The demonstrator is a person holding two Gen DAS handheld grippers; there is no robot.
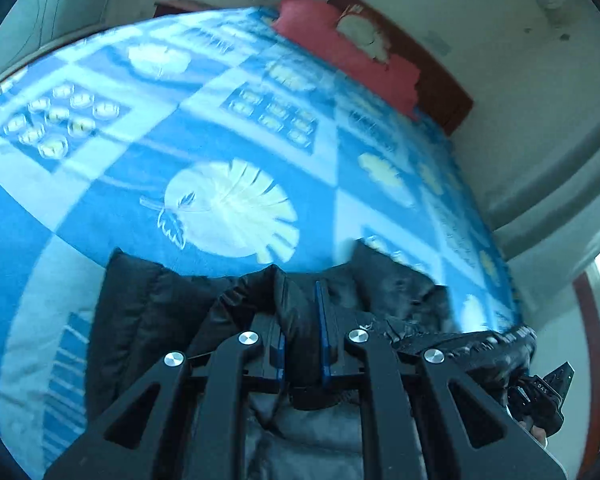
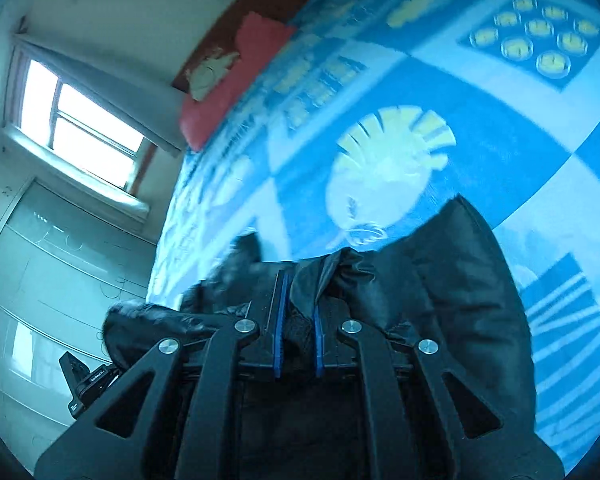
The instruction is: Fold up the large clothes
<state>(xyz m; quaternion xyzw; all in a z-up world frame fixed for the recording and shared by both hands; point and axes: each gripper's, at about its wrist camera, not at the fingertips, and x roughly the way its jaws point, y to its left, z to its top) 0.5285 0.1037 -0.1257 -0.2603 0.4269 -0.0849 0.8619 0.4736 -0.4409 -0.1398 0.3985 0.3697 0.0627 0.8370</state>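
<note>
1. Left hand-held gripper [image 1: 302,300]: the jaws are nearly closed, with a bunched fold of the black puffer jacket [image 1: 160,304] pinched between the blue-edged fingers [image 1: 323,320]. The gripper points downward toward the bed.

2. Right hand-held gripper [image 2: 300,300]: the jaws are nearly closed on another gathered fold of the black puffer jacket [image 2: 452,280], clamped between its blue-edged fingers [image 2: 279,320]. It also points downward toward the bed.

3. Jacket position: in both wrist views the garment hangs from the two grippers, in front of and over the near part of the bedspread. In the left wrist view, one quilted section spreads to the left of the fingers and a second, blurred section rises to the right. In the right wrist view, the larger quilted section lies to the right of the fingers, and a blurred dark part sticks up on the left.

4. Bedspread [image 1: 220,128]: blue and white, printed with pale leaf motifs and panels of small round shapes. It covers the bed.

5. Red pillow [image 1: 340,44]: lies at the far end of the bed, against the dark red headboard [image 1: 444,92].

6. Window [image 2: 80,120]: visible at the left of the right wrist view, bright, with a pale cabinet [image 2: 52,264] below it.

7. Cross-view: the right gripper's body shows at the lower right edge of the left wrist view, and the left gripper's body at the lower left edge of the right wrist view.
</note>
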